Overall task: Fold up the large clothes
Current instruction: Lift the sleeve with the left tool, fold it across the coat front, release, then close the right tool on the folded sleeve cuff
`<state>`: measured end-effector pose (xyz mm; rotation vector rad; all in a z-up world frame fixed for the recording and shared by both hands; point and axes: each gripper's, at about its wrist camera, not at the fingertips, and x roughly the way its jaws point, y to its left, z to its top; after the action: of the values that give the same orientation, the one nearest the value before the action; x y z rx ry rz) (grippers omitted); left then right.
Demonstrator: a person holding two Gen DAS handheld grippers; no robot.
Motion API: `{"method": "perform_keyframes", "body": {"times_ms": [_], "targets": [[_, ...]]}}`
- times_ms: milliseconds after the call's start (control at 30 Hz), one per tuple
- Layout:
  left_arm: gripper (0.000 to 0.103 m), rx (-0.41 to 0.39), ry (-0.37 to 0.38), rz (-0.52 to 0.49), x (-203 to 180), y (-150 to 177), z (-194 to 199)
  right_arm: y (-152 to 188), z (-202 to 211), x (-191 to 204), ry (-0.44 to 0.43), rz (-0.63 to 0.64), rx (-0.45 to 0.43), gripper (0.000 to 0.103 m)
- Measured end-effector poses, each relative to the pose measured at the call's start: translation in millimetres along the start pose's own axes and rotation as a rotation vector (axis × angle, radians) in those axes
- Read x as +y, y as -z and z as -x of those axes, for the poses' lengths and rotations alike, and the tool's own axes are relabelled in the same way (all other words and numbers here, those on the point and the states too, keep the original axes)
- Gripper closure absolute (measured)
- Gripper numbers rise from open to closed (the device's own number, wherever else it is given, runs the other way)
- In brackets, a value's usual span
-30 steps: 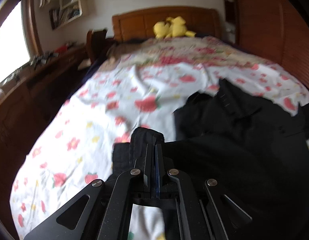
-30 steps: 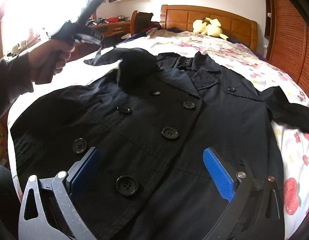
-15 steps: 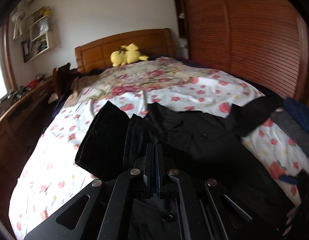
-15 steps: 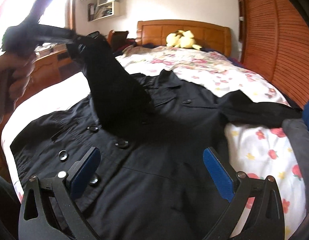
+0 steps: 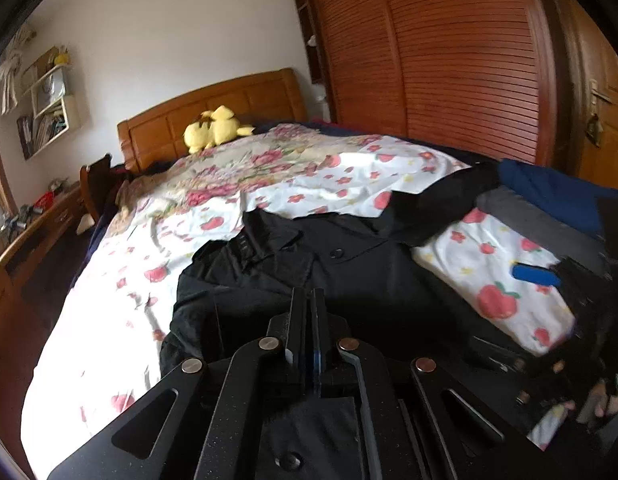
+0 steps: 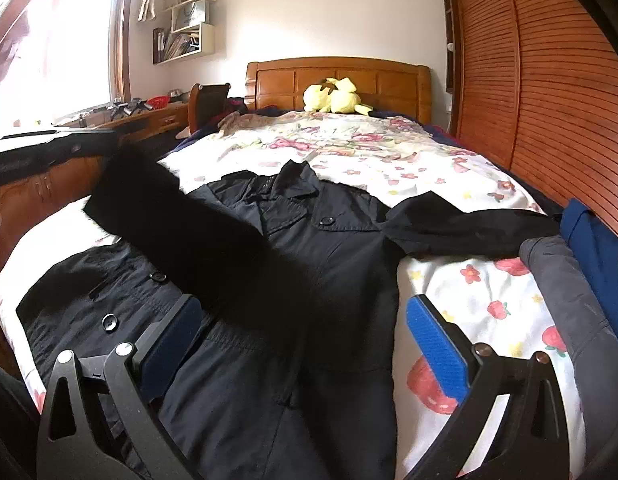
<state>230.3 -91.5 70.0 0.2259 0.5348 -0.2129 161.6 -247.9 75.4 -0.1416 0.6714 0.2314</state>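
Note:
A large black buttoned coat (image 6: 341,264) lies front-up on the floral bed sheet (image 6: 389,160), collar toward the headboard. My left gripper (image 5: 308,304) is shut on the coat's left sleeve (image 6: 181,224) and holds it lifted, stretched diagonally across the coat's front. The coat also shows in the left wrist view (image 5: 349,272). The other sleeve (image 6: 469,224) lies spread out to the right on the sheet. My right gripper (image 6: 305,332) is open and empty, low over the coat's lower front; one of its blue pads (image 5: 535,275) shows in the left wrist view.
A yellow plush toy (image 6: 335,96) sits by the wooden headboard (image 6: 337,80). Grey (image 6: 569,300) and blue (image 6: 597,248) clothes lie at the bed's right edge. A slatted wooden wardrobe (image 6: 549,80) runs along the right. A desk (image 6: 49,176) and chair (image 6: 207,100) stand left.
My left gripper has carried the sleeve from the bed's left side across the coat toward the right. The right gripper stayed open and shifted a little to the right.

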Motion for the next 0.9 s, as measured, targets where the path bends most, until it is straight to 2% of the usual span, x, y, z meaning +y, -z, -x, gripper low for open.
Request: {"method": "perform_keyframes", "body": {"times_ms": [133, 200, 300, 533, 733, 900], "targets": [[0.082, -0.042, 0.043, 0.001, 0.9, 2.1, 26.5, -3.8, 4.6, -6.6, 0.001, -0.012, -0.016, 0.0], [0.07, -0.058, 0.059, 0.028, 6.3, 5.6, 37.4, -5.5, 5.3, -7.0, -0.001, -0.015, -0.021, 0.0], [0.062, -0.075, 0.062, 0.081, 17.4, 15.6, 51.1, -8.2, 3.6, -3.6, -0.013, -0.017, -0.022, 0.0], [0.059, -0.069, 0.002, 0.156, 59.9, 50.0, 58.6, -10.5, -4.8, 13.9, -0.05, 0.008, -0.013, 0.0], [0.059, -0.043, -0.043, 0.216, 90.3, 87.9, 61.7, -8.8, -19.0, 41.3, -0.122, 0.053, 0.015, 0.001], [0.059, -0.025, -0.087, 0.274, 107.4, 113.6, 59.0, -5.7, -37.8, 75.2, -0.209, 0.108, 0.052, 0.015]]}}
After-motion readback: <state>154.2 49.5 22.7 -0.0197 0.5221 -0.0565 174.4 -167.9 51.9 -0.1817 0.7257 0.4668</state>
